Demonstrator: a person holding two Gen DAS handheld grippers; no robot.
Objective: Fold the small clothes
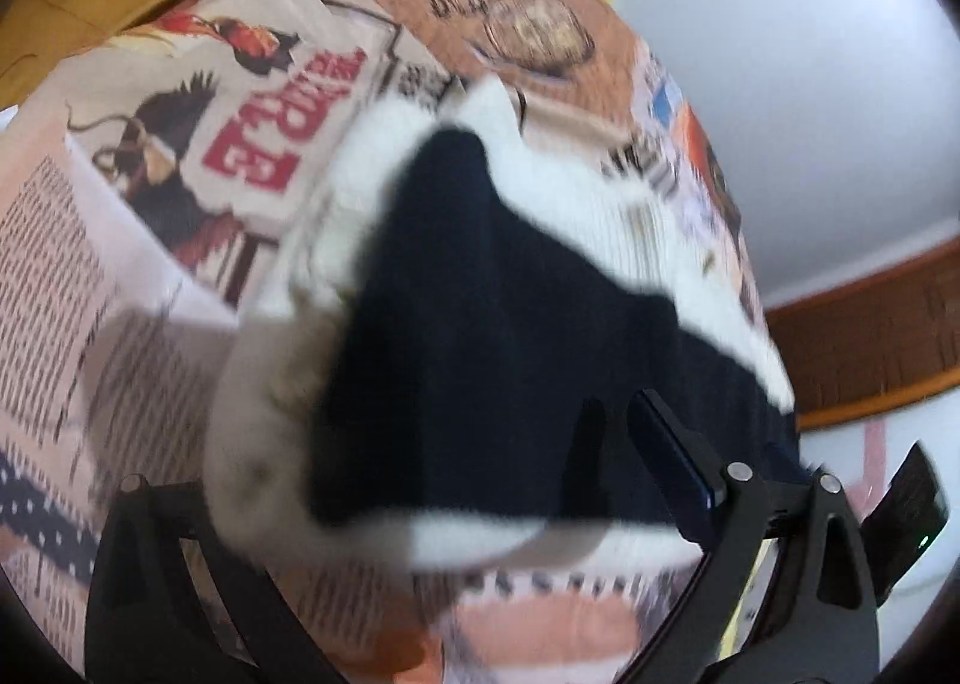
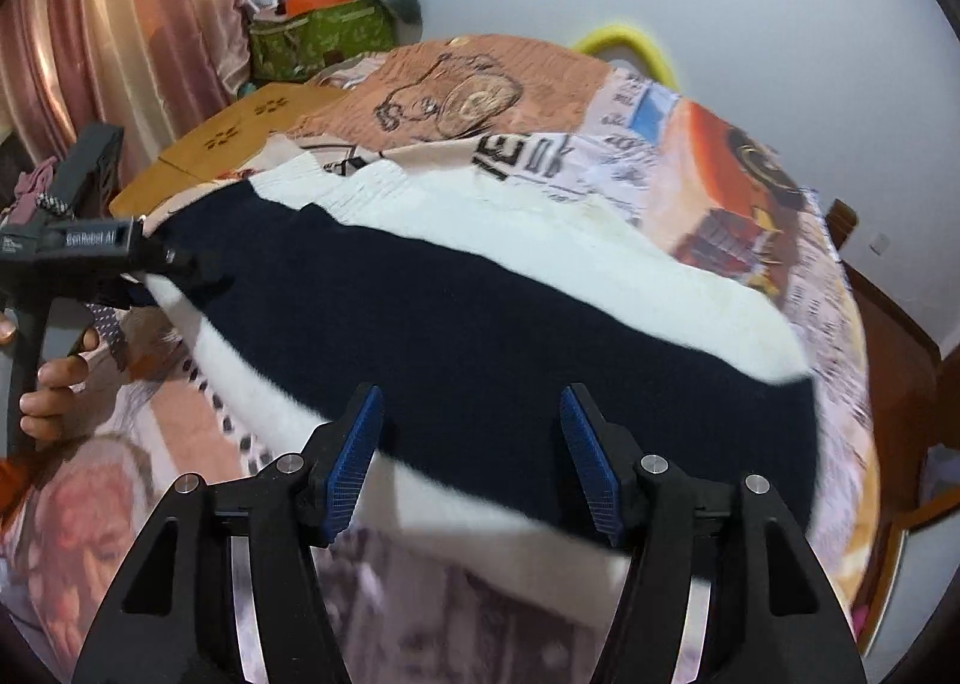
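Observation:
A navy and white knit garment (image 2: 480, 324) lies across the printed bedspread (image 2: 720, 192). In the left wrist view the garment (image 1: 480, 354) fills the middle, lifted and blurred. My left gripper (image 2: 198, 276) is at the garment's left edge, shut on the cloth. In its own view one blue pad (image 1: 678, 462) shows against the navy cloth; the other finger is hidden under it. My right gripper (image 2: 471, 456) is open and empty, its blue pads (image 2: 354, 462) just above the garment's near edge.
A wooden board (image 2: 228, 144) with paw cut-outs lies at the bed's far left. A green bag (image 2: 318, 36) of clutter and a pink curtain (image 2: 120, 24) stand behind. A yellow hoop (image 2: 624, 42) is by the wall. A wooden frame (image 2: 900, 372) edges the bed at right.

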